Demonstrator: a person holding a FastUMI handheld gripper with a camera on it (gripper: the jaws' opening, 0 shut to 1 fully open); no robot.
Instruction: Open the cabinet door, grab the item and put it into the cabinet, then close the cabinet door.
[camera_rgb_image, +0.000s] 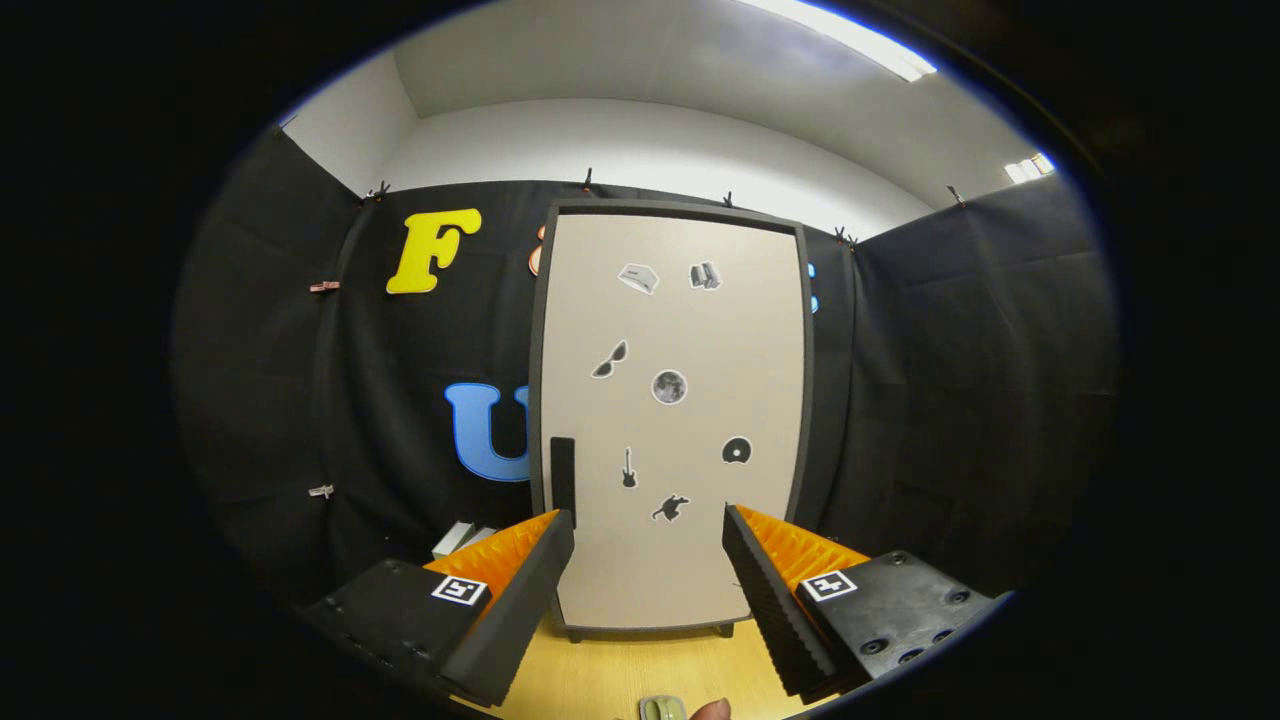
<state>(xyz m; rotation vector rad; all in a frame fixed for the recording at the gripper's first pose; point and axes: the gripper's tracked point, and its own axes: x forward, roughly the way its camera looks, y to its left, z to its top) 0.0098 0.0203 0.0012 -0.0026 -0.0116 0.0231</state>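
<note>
Tongs (648, 540) spread wide, gripping nothing — orange-backed fingers (520, 590) apart with only air between. Beyond them, upright on the wooden tabletop (640, 670), a beige cabinet (670, 420), door shut, dark handle (563, 478) near its left edge, just above the left fingertip. Small stickers (669, 386) scattered over the door. Near the camera, between the fingers, a small pale item (662, 709) with a fingertip (712, 711) just beside it — too little visible to identify. Left of the cabinet, a small white object (458, 540) behind the left finger.
</note>
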